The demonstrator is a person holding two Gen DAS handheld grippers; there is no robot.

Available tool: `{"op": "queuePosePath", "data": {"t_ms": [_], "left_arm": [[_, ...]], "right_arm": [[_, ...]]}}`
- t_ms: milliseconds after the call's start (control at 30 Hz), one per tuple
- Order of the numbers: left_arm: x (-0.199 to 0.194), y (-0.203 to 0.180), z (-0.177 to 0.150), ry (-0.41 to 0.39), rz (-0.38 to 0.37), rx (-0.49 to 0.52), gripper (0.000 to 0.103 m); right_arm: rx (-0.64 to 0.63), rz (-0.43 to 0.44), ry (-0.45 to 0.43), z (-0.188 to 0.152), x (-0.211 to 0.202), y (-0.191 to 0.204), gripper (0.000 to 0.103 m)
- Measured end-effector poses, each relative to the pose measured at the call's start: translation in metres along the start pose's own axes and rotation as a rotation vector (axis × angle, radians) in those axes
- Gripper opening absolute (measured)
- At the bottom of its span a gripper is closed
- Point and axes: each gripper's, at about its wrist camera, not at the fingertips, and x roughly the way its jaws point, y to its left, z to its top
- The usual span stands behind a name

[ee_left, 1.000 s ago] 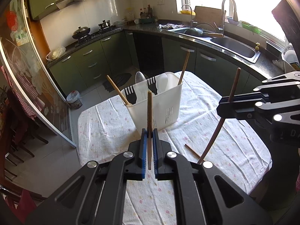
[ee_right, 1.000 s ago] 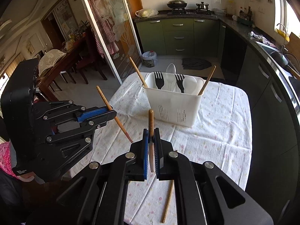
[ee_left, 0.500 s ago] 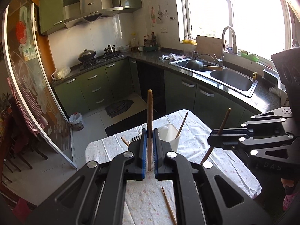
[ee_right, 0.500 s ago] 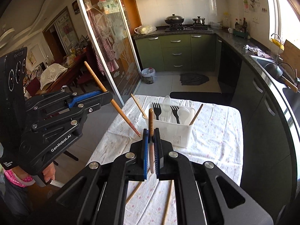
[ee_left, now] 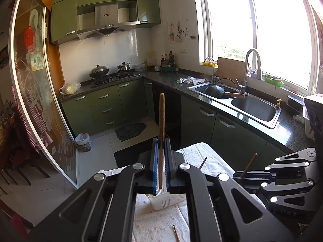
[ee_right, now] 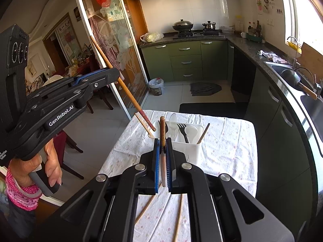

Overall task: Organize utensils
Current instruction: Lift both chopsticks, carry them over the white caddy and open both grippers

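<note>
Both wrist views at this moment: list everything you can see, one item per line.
Utensil basket: one, white, on the table.
Forks: two, black, in the basket.
Spoons: at least two, white, in the basket.
Chopsticks in the basket: two, wooden, at either end.
Loose chopsticks: two, wooden, lying on the table.
Table: one, white flowered cloth.
Wok: one, dark, on the stove.
Sink: one, steel, under the window.
Bin: one, on the floor.
Left gripper: black, holding a chopstick.
Right gripper: black, holding a chopstick.

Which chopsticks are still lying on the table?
The two loose chopsticks on the tablecloth; others stand in the white basket or sit pinched between fingers.
</note>
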Motion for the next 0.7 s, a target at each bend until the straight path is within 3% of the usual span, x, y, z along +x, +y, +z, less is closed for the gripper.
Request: {"op": "queuePosePath", "data": {"t_ms": [400, 700], "left_arm": [[0.064, -0.002, -0.051, 0.17, 0.009, 0.025, 0.006], [0.079, 0.003, -0.077, 0.212, 0.009, 0.033, 0.006]], "right_arm": [[0.034, -0.027, -0.044, 0.02, -0.003, -0.004, 0.006], [0.076, -0.041, -0.095, 0.051, 0.0, -0.011, 0.007]]}}
